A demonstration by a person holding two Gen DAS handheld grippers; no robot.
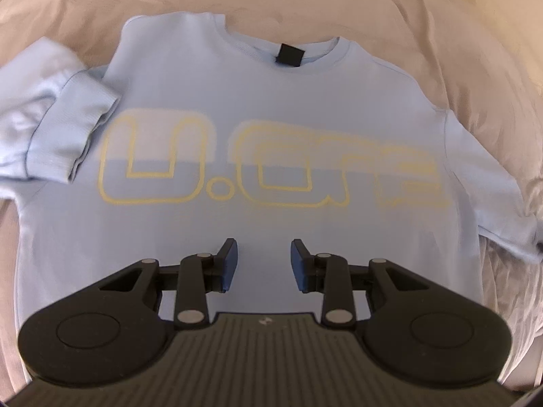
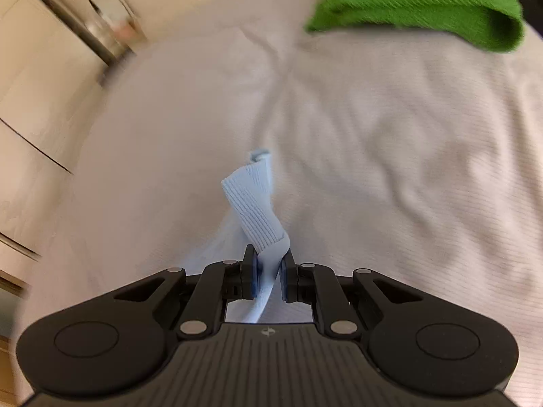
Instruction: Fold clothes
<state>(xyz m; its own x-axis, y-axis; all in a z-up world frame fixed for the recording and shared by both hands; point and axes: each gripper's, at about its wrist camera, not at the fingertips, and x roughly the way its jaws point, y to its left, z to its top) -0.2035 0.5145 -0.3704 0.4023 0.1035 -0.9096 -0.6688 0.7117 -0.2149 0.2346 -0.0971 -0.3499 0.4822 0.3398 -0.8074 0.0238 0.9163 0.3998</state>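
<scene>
A light-blue T-shirt with yellow outlined lettering lies flat on a pale bed sheet, its black neck label at the far side. Its left sleeve is bunched and folded inward, and its right sleeve lies spread out. My left gripper hovers over the shirt's lower front, open, with nothing between the blue pads. In the right wrist view my right gripper is shut on a ribbed light-blue edge of fabric that sticks up past the fingertips, over the sheet.
A bright green cloth lies on the bed at the far right of the right wrist view. Cream furniture with a dark handle and a shiny object stands beyond the bed's left edge. The sheet is wrinkled all around the shirt.
</scene>
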